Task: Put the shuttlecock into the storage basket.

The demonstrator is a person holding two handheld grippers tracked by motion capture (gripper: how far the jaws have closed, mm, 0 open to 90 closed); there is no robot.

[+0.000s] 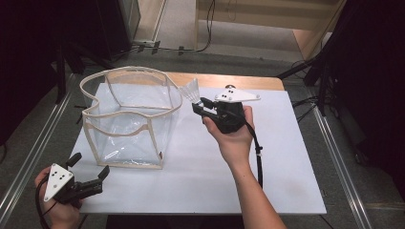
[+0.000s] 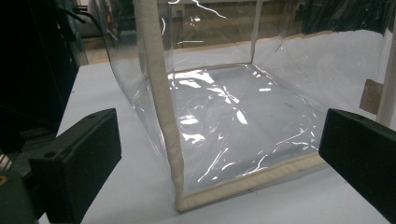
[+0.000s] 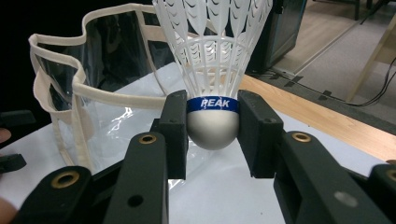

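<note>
Right gripper view: the right gripper (image 3: 213, 133) clamps a white shuttlecock (image 3: 213, 60), blue-banded "PEAK", by its cork; the left gripper (image 1: 90, 175) gapes.

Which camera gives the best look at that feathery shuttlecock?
The right gripper view: the shuttlecock is close up, clamped at its rounded base by the right gripper. In the high view it is small, beside the clear bag.

We read one marking: the word "REAK" in white capitals on the blue band (image 3: 213, 104) that encircles the shuttlecock (image 3: 213, 70) between its white rounded base and its white skirt. The first letter stands at the edge of the black jaw beside it, so we cannot confirm whether the word is complete. We find no other legible text, number or sign.
</note>
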